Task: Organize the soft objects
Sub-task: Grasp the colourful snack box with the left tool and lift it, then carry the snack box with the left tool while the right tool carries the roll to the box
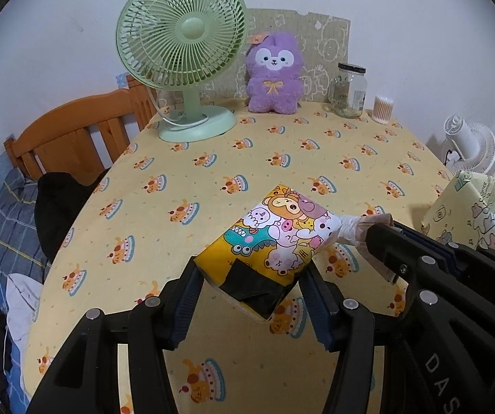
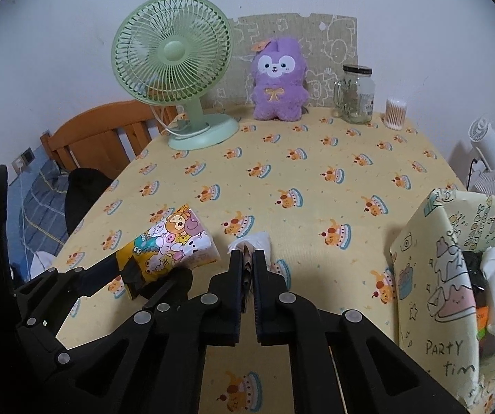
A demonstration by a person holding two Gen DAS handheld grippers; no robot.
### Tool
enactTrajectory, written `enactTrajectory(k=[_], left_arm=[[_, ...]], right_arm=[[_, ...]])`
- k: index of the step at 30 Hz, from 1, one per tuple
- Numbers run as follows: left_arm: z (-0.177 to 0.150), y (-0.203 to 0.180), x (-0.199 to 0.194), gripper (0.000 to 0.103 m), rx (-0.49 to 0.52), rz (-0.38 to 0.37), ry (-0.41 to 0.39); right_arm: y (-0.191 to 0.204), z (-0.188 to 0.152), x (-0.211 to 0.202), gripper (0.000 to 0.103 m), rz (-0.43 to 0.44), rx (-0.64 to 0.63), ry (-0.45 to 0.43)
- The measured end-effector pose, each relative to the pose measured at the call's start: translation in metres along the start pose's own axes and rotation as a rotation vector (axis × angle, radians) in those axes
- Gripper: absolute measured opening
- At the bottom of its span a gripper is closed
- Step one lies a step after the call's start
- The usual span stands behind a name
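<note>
A yellow cartoon-print tissue pack [image 1: 275, 238] is clamped between the fingers of my left gripper [image 1: 252, 276] just above the table; it also shows in the right wrist view [image 2: 168, 245]. My right gripper [image 2: 247, 262] is shut on a white tissue [image 2: 252, 241] that sticks out of the pack's end [image 1: 354, 229]. In the left wrist view the right gripper [image 1: 382, 241] comes in from the right. A purple plush toy [image 1: 274, 74] sits upright at the table's back edge [image 2: 279, 81].
A green desk fan [image 1: 183, 51] stands back left. A glass jar [image 1: 348, 89] and a cotton-swab tub [image 1: 382, 108] stand back right. A printed fabric storage bin [image 2: 454, 283] holding soft items sits at the right. A wooden bed frame [image 1: 75, 138] lies left of the table.
</note>
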State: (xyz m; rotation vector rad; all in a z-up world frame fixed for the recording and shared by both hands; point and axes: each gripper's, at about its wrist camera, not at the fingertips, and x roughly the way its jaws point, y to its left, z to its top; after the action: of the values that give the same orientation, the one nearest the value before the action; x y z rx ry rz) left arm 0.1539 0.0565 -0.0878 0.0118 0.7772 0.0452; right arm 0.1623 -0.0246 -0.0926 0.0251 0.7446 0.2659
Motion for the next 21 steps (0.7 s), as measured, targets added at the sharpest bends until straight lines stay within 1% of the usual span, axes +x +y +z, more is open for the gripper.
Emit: enactTrajectory(k=[9, 14, 21], left_arm=[[0.005, -0.009, -0.033, 0.058, 0.013, 0.017, -0.058], [0.010, -0.016, -0.054, 0.058, 0.017, 0.009, -0.097], [0.012, -0.023, -0.074, 0.058, 0.022, 0.009, -0.130]], right_arm=[[-0.001, 0.005, -0.029, 0.008, -0.012, 0.004, -0.058], [-0.005, 0.010, -0.052, 0.008, -0.022, 0.004, -0.104], [-0.008, 0.013, -0.076, 0.008, -0.022, 0.006, -0.138]])
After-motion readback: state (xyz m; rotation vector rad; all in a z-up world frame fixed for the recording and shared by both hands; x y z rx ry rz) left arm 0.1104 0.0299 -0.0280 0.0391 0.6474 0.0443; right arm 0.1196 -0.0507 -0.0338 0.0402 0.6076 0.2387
